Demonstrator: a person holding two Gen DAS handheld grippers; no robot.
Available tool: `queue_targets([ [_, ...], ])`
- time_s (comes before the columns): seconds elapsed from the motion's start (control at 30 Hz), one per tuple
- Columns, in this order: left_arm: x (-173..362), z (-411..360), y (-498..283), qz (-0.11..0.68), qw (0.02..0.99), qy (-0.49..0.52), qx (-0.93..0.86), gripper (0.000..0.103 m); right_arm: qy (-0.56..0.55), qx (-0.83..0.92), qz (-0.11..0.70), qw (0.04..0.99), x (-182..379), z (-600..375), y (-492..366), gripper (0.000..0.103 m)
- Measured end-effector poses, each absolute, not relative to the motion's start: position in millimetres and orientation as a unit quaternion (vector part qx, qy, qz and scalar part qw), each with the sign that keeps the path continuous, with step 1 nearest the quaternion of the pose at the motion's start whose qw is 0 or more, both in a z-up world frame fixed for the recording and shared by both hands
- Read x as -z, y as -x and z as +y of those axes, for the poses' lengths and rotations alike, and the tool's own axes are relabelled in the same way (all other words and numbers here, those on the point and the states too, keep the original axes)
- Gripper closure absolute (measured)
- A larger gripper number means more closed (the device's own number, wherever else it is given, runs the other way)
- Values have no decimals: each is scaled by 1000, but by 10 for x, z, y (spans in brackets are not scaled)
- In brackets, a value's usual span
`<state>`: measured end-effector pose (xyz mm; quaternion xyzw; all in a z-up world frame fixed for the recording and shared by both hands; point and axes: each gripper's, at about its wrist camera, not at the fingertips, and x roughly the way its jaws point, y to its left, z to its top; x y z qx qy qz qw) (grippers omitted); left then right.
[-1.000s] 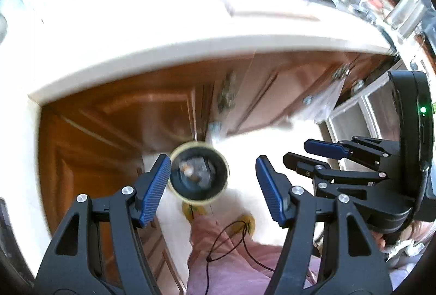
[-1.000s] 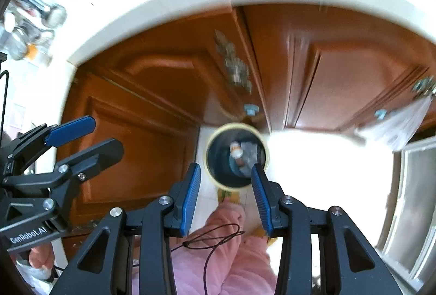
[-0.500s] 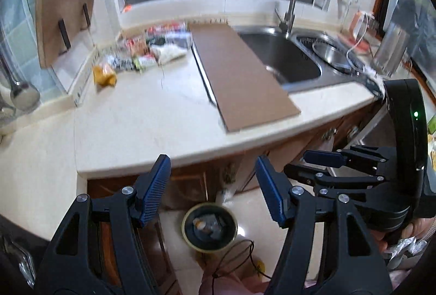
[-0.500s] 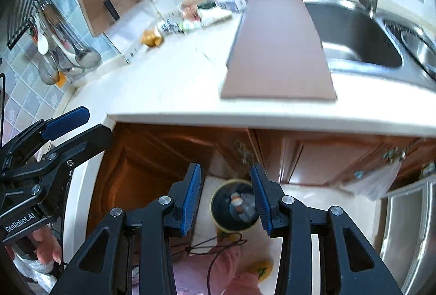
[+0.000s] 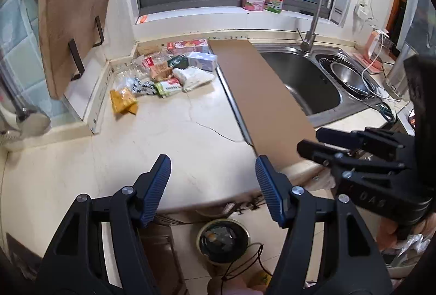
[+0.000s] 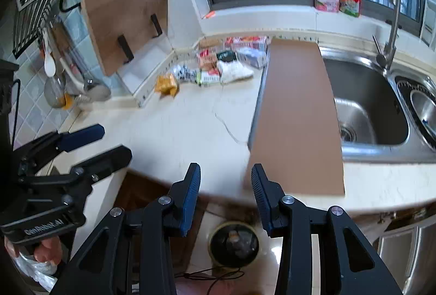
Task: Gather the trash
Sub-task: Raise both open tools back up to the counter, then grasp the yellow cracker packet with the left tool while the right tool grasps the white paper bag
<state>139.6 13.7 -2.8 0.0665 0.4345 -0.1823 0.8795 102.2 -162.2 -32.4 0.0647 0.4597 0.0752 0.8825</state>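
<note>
Kitchen tabletop (image 5: 190, 131) carries wrappers (image 5: 163, 74) at upper left; we hover both tools, left (image 5: 212, 183) and right (image 6: 225, 192), released and empty, above the bin (image 5: 223, 240).

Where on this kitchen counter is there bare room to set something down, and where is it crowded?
Free: the cream stone countertop between the heap of snack wrappers and the front edge, left of the brown cardboard sheet. Crowded: the back corner under the leaning wooden cutting board, and right of the steel sink, among cables.
</note>
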Motion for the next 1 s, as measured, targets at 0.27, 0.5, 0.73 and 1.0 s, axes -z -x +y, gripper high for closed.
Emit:
queue_targets([
  [0.27, 161, 417, -2136, 435, 886, -85, 137, 41, -83, -48, 452, 887, 235, -1427, -1778, 59],
  [0.5, 453, 563, -2683, 436, 890, -90, 93, 41, -73, -33, 461, 884, 361, -1250, -2319, 59],
  [0.73, 807, 520, -3036, 437, 895, -77, 42, 41, -47, -54, 476, 876, 553, -1273, -2937, 50],
  [1.0, 1123, 480, -3435, 450, 893, -32, -12, 41, -33, -110, 511, 852, 1119, -1422, -4125, 49],
])
